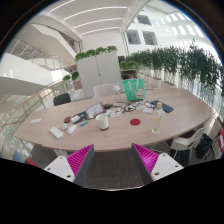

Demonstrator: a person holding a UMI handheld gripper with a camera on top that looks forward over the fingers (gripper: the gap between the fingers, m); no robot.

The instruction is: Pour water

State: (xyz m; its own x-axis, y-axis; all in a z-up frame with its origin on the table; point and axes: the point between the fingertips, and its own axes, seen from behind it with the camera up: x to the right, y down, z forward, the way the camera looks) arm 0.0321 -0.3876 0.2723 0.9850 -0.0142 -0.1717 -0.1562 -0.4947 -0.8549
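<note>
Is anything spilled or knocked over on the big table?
Nothing stands out. The bottle and the white cup both stand upright on the table, with no puddle visible. The gripper is open and empty, well short of them.

Table (100, 135): light wood-look top, smooth, matt. Bottle (156, 117): clear plastic, glossy. Mug (103, 121): white, smooth, looks ceramic. Coaster (135, 122): flat red, matt. Gripper (112, 160): 2 magenta pads (80, 157), ribbed, matt, on white plastic fingers; open, nothing between them. Cabinets (98, 70): white, smooth.
</note>
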